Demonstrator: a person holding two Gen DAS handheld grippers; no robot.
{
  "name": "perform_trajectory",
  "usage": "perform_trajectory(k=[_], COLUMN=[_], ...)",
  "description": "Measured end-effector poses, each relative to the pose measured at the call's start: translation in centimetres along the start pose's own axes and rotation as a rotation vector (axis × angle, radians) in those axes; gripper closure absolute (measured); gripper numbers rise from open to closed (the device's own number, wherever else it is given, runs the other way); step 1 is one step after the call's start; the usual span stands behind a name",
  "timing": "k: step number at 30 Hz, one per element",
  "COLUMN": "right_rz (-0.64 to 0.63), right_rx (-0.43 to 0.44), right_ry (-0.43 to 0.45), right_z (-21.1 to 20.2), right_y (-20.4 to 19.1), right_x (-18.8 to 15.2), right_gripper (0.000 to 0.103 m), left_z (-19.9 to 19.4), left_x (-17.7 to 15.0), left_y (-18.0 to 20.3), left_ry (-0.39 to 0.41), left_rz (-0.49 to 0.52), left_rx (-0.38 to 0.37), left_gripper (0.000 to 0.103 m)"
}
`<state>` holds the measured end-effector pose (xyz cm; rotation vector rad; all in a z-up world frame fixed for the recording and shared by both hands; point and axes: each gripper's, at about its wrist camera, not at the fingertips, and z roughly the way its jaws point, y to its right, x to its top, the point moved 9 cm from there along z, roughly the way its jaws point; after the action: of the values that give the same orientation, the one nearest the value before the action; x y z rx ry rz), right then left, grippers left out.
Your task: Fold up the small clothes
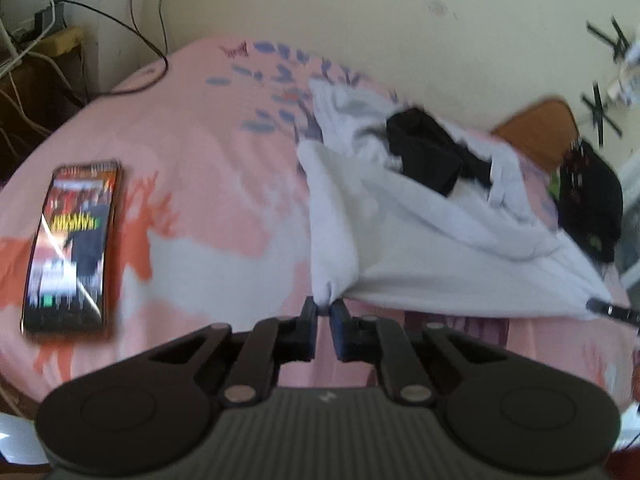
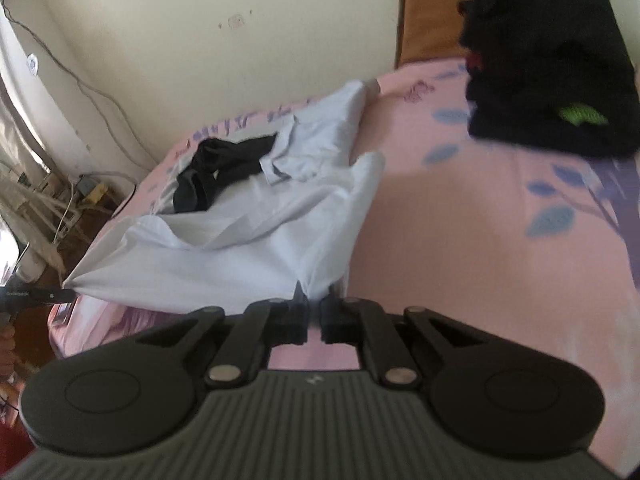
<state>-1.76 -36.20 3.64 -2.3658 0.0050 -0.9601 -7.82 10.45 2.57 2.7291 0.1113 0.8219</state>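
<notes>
A white shirt (image 1: pixel 420 240) lies on a pink bed, its near hem lifted and stretched between both grippers. My left gripper (image 1: pixel 324 306) is shut on one hem corner. My right gripper (image 2: pixel 314 300) is shut on the other hem corner of the white shirt (image 2: pixel 248 240). The right gripper's tip shows at the right edge of the left wrist view (image 1: pixel 604 309), and the left gripper's tip at the left edge of the right wrist view (image 2: pixel 60 294). A small black garment (image 1: pixel 428 152) lies crumpled on the shirt's upper part; it also shows in the right wrist view (image 2: pixel 224 168).
A phone (image 1: pixel 72 244) with a lit screen lies on the pink bedsheet (image 1: pixel 200 160) to the left. A stack of folded black clothes (image 2: pixel 548 60) sits near the wooden headboard (image 2: pixel 428 16). Cables (image 1: pixel 140 32) hang along the wall past the bed's far end.
</notes>
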Motion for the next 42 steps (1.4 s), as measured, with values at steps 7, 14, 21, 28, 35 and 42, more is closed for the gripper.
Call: perform_trajectory(k=[7,14,21,28,35,42], right_rz=[0.003,-0.090,-0.164,-0.258,-0.321,-0.462], right_rx=[-0.142,-0.052,0.036,-0.016,0.004,0.045], right_ry=[0.124,0.211,0.053,-0.108,-0.200,-0.084], right_z=[-2.2,2.5,15.7,26.4,30.9,24.4], right_y=[3.5,1.7,-0.8,-0.3,-0.7,-4.9], right_x=[3.8,14.8,23.6,24.8,22.7,22.6], right_gripper=[0.041,0.041,0.037,0.035,0.068,0.097], left_z=[-3.3,1.1,15.7,25.4,27.9,19.4], left_x=[3.3,16.6,27.5,28.1,26.9,26.6], left_y=[-5.3,-1.5,3.7,8.0,9.2,10.9], left_ry=[0.122,0.240,0.157,0.018,-0.043,0.149], left_rz=[-0.087,0.107,0.241,0.348,0.449,0.477], left_rx=[0.194,0.152,0.087,0.034,0.098,0.061], left_gripper=[0.070,0.053,0.029,0.031,0.100,0.100])
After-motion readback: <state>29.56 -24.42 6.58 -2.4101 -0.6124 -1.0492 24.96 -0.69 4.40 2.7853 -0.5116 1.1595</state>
